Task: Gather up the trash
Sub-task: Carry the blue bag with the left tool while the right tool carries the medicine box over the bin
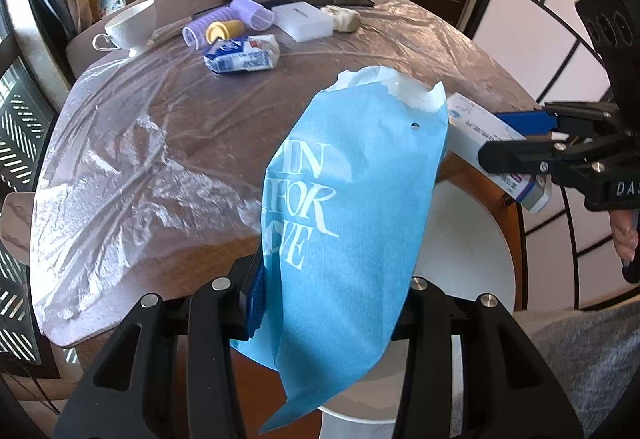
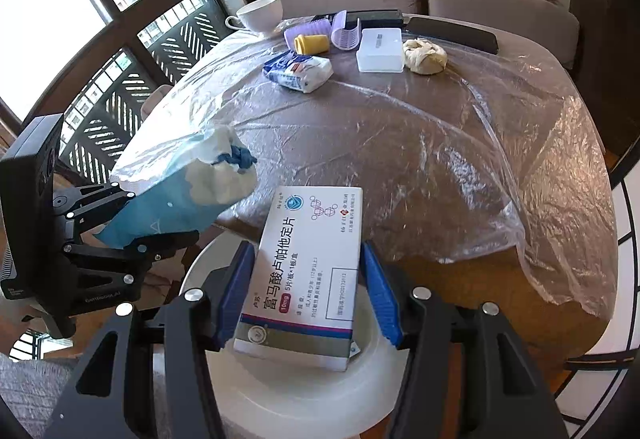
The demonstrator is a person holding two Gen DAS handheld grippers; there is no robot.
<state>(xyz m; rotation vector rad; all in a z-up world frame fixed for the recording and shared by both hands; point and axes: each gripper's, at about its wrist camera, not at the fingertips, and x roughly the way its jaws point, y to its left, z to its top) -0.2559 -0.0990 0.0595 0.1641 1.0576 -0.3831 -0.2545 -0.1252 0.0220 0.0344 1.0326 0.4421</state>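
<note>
Left wrist view: left gripper (image 1: 328,291) clamped on blue paper bag (image 1: 352,207), which rises between its fingers over the white bin (image 1: 472,239) below; to its right, right gripper (image 1: 516,143) holds the medicine box (image 1: 476,123); plastic-covered table (image 1: 160,143) w/ cup (image 1: 132,23) & tissue pack (image 1: 242,55) lies ahead. Right wrist view: right gripper (image 2: 308,291) grips medicine box (image 2: 308,263) betw. 2 blue pads (image 2: 236,291), bin (image 2: 312,391) directly beneath; left gripper (image 2: 160,215) w/ bag (image 2: 176,203) at its left.
</note>
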